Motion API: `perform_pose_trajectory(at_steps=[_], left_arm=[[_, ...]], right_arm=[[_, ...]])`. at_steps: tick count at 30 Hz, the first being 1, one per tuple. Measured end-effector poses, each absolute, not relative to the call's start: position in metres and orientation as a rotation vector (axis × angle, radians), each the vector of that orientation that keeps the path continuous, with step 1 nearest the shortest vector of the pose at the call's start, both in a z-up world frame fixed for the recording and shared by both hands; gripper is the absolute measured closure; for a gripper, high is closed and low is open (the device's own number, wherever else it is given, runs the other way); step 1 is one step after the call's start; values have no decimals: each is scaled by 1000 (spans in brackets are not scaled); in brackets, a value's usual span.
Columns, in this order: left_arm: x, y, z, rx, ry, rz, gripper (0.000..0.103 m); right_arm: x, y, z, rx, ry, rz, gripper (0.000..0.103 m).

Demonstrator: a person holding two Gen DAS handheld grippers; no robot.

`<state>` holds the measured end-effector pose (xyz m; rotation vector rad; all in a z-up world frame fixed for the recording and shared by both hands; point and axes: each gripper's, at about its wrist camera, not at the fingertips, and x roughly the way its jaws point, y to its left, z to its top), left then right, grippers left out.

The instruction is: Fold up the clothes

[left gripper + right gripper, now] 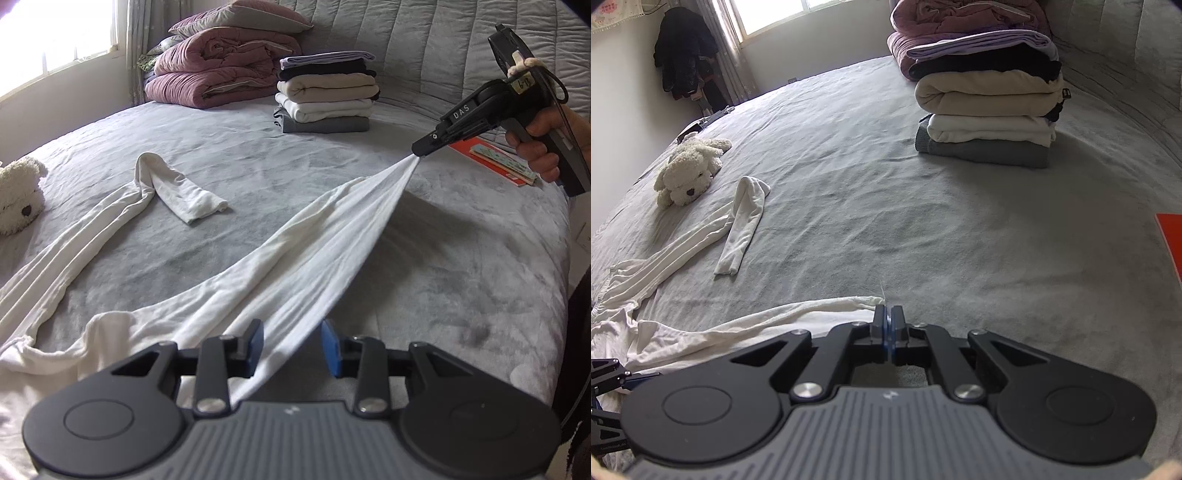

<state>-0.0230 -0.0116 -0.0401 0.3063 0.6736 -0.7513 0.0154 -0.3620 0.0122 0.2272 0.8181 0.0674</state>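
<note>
A white long-sleeved garment (pixel 295 251) lies across the grey bed (pixel 461 240). One edge is pulled taut into a raised ridge. My right gripper (pixel 419 153) is shut on the far end of that ridge, held by a person's hand (pixel 535 155). In the right wrist view its pads (pixel 888 317) are pressed together on the white edge (pixel 812 310). My left gripper (pixel 291 343) is open, and the stretched cloth runs between its blue pads (pixel 330 349) without being pinched. One sleeve (pixel 159 184) lies to the left with its cuff end folded back.
A stack of folded clothes (pixel 325 96) stands at the back of the bed beside a mauve quilt and pillow (pixel 221 70). A white plush dog (pixel 689 173) lies at the left edge. A red book (pixel 495 158) lies at the right. Dark clothes (pixel 683 51) hang in the corner.
</note>
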Motion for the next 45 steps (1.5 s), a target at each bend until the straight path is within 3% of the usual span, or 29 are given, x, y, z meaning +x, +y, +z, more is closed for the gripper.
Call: perform_pose_trajectory(at_steps=[10,12,15,17,21,23,24,25,45], left_arm=[[-36,-23,-55,409,636,-728,69],[-36,-26,-55,409,629,-725,72],[-36,-29,-57,398,621,-720,73],[-36,-31,-58,385,616,-715,75],[-36,-34,-61,360,607,-704,81],[-38,-36,-62,353,601,-703,92],[-39,-37,-63,350,598,-701,96],[-40,-39,-63,353,592,-698,101],[-75,-14,-38,332,597,-911,102]], right_arm=[[-3,-375,-2,243,861,64,102],[-2,-376,-8,294,884,92,92],[1,-370,-16,347,920,138,86],[5,-364,-22,348,940,148,74],[11,-351,-34,310,965,135,71],[12,-343,-37,273,959,131,78],[11,-338,-38,244,952,132,94],[11,-333,-38,216,945,133,98],[-55,-326,-2,3,946,71,100]])
